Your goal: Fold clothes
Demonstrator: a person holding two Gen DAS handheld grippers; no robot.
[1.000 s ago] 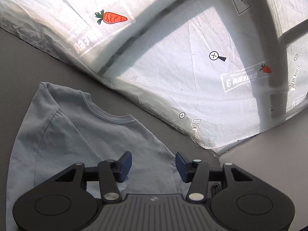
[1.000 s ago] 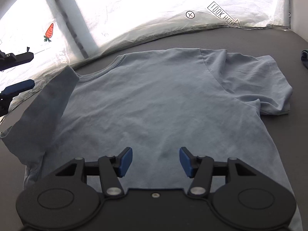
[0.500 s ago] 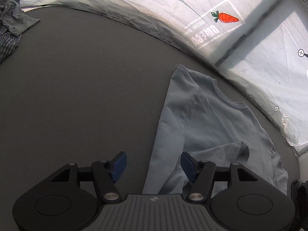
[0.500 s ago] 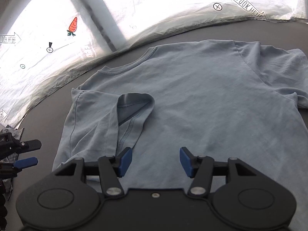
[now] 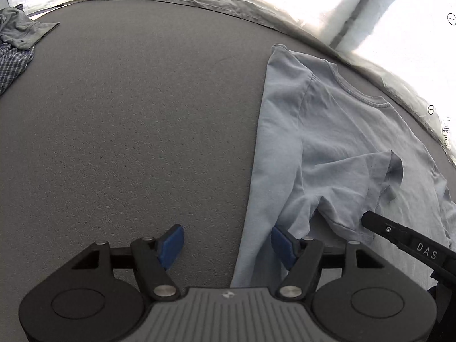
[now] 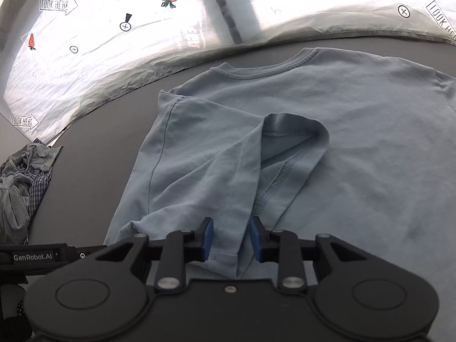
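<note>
A light blue T-shirt (image 6: 356, 148) lies flat on the grey tabletop (image 5: 128, 131), collar toward the back. Its left sleeve (image 6: 216, 165) is folded over onto the body. My right gripper (image 6: 231, 239) hovers low over the sleeve's near end. Its jaws are closing with the sleeve's hem and fold between them, and the cloth there looks flat, not pinched. My left gripper (image 5: 226, 242) sits over the T-shirt's (image 5: 327, 148) left edge, jaws opening. The edge lies just inside the right finger (image 5: 282, 242), untouched. The right gripper's black finger (image 5: 399, 233) shows at lower right.
A pile of grey and checked clothes (image 6: 20, 188) lies at the table's far left, also seen as a heap (image 5: 14, 42) in the left wrist view. A white plastic sheet (image 6: 114, 42) with carrot prints runs along the back edge. The left gripper's body (image 6: 37, 256) is beside my right one.
The left sleeve was carried over and laid on the shirt's body. My left gripper swung down to the shirt's left edge and widened. My right gripper moved to the sleeve and narrowed its jaws.
</note>
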